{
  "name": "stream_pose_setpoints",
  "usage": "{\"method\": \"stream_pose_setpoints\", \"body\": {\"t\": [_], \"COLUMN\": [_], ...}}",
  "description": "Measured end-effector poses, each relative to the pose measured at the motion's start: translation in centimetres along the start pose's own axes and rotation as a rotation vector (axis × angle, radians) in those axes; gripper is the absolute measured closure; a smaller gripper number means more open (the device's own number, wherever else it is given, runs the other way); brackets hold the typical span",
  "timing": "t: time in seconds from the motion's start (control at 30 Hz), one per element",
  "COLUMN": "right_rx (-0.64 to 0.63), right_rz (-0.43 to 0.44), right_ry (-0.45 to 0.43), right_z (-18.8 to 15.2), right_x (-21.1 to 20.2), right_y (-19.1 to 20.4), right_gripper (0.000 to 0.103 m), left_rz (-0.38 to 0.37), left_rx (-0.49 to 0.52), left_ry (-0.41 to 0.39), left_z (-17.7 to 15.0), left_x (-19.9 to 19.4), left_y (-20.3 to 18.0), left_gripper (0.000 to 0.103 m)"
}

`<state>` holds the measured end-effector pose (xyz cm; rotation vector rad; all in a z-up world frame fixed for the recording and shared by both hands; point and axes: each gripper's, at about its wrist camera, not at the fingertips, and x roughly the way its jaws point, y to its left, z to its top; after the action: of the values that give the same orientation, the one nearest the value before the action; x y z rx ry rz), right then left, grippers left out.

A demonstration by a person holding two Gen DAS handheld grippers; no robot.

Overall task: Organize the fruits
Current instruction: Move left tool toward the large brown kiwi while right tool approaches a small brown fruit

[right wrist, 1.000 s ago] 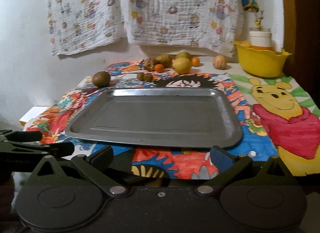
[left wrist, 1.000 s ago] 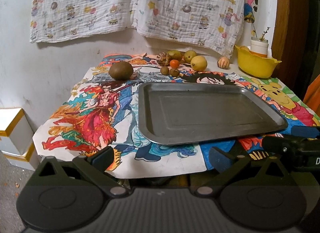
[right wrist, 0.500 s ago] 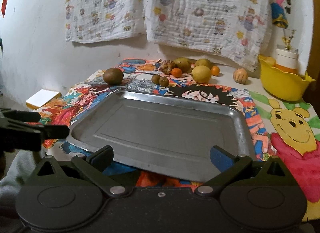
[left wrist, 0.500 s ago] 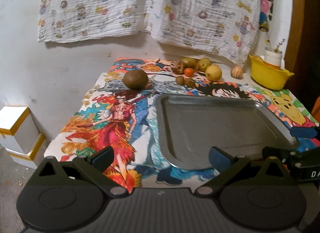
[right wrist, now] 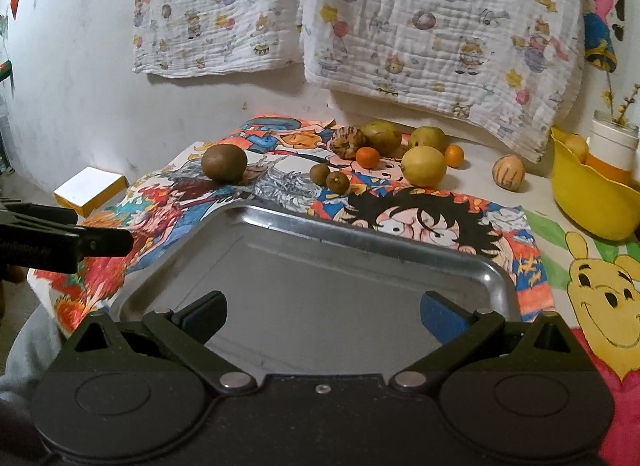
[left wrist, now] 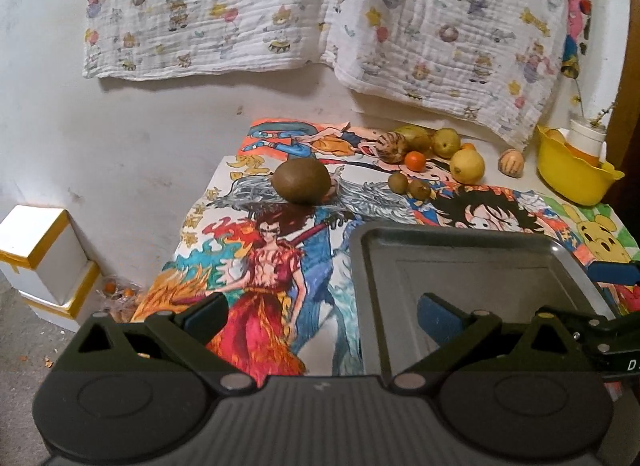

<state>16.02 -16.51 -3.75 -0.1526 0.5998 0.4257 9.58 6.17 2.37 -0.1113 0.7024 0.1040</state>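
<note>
An empty grey metal tray lies on a cartoon-printed tablecloth. Beyond it sit loose fruits: a large brown kiwi, two small kiwis, a yellow lemon, small oranges, green pears and striped round fruits. My left gripper is open over the tray's left rim and the cloth. My right gripper is open above the tray's near part. Neither holds anything.
A yellow bowl with a white cup stands at the back right. Printed cloths hang on the wall behind. White and yellow boxes sit on the floor to the left. A striped fruit lies alone near the bowl.
Both grippers have moved forward and up over the table; the tray and fruits now sit closer in view. The left gripper has shifted left. Both stay open.
</note>
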Motion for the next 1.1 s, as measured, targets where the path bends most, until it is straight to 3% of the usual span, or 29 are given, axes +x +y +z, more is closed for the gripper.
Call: {"method": "stream_pose_setpoints", "body": {"t": [0.5,0.93,1.1], "right_rx": [-0.013,-0.176,-0.178], "right_rz": [0.015,0.013,0.030], "right_ry": [0.043,0.035,0.052], "right_z": [5.4,9.5,10.4], "right_x": [6.6,12.0,14.3], "right_y": [-1.2,-0.6,-0.5], "right_gripper": [0.000,0.001,0.001], "left_rz": [0.022,0.037,0.043], "left_rx": [0.002,0.043,0.051], "left_ry": [0.040,0.052,0.064], "left_z": [5.7,9.1,9.5], "left_x": [6.3,12.0,13.7], "left_y": [1.9,2.8,3.3], "left_gripper": [0.000,0.000,0.000]}}
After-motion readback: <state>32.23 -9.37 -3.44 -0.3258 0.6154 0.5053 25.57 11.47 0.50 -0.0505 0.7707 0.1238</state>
